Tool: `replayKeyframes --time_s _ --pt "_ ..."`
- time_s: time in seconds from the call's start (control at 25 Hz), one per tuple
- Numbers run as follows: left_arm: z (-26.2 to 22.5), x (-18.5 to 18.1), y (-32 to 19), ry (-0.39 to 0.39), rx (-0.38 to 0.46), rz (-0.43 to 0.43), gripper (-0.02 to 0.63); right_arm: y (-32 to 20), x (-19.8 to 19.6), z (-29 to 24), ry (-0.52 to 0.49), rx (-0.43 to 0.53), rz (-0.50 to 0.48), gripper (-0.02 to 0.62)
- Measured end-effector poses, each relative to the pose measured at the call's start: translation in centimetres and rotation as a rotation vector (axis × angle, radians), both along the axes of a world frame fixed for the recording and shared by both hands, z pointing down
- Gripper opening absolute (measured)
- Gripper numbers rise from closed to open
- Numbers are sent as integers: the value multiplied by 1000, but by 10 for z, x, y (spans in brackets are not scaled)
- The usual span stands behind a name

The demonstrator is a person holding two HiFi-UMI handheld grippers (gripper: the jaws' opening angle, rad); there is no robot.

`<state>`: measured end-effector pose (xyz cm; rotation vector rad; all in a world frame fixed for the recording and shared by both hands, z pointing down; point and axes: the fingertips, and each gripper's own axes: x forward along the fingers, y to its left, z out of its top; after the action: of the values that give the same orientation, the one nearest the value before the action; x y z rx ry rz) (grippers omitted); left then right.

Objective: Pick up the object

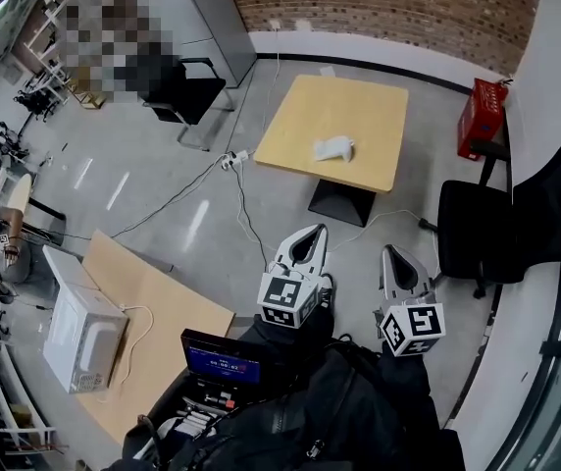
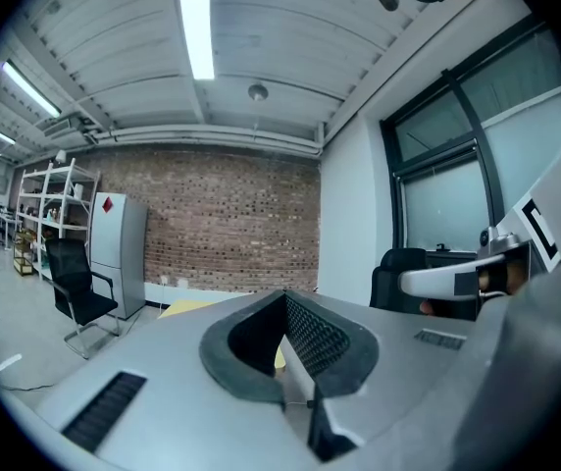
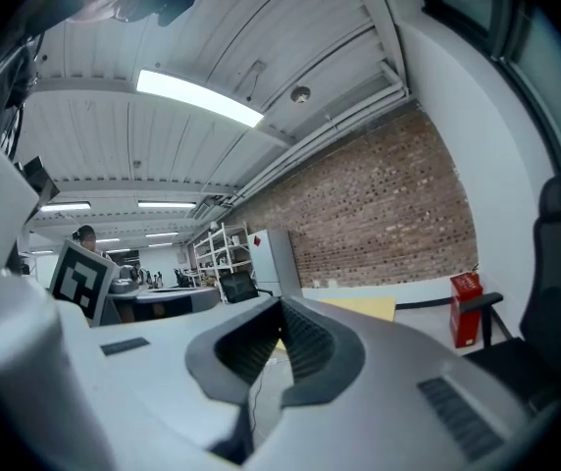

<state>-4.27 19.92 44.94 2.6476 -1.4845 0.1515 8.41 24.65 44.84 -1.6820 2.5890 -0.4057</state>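
A small white object point(image 1: 334, 149) lies on the square pale wooden table point(image 1: 374, 106) across the floor, far ahead of both grippers. My left gripper point(image 1: 314, 231) is held low near my body, jaws together and empty, pointing toward the table. My right gripper point(image 1: 390, 251) is beside it, also shut and empty. In the left gripper view the shut left gripper point(image 2: 282, 298) covers most of the yellow table point(image 2: 187, 308); the object is hidden there. The right gripper view shows the shut right gripper point(image 3: 280, 307) and a strip of table point(image 3: 364, 308) behind it.
A black office chair point(image 1: 477, 226) stands at the right, and a red crate point(image 1: 483, 116) sits by the wall. White cables and a power strip point(image 1: 232, 159) cross the floor left of the table. A microwave point(image 1: 79, 327) sits on a wooden board at lower left. Another chair point(image 1: 184, 91) stands farther back.
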Motion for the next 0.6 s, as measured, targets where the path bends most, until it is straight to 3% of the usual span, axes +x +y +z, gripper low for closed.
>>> replayKeyframes --time_s 0.28,0.6 --pt "3 5 -53 11 -12 18 -2 -52 9 -2 15 -5 27 5" --pt "21 -10 -133 5 -63 20 -2 -135 -12 6 31 -39 1 5"
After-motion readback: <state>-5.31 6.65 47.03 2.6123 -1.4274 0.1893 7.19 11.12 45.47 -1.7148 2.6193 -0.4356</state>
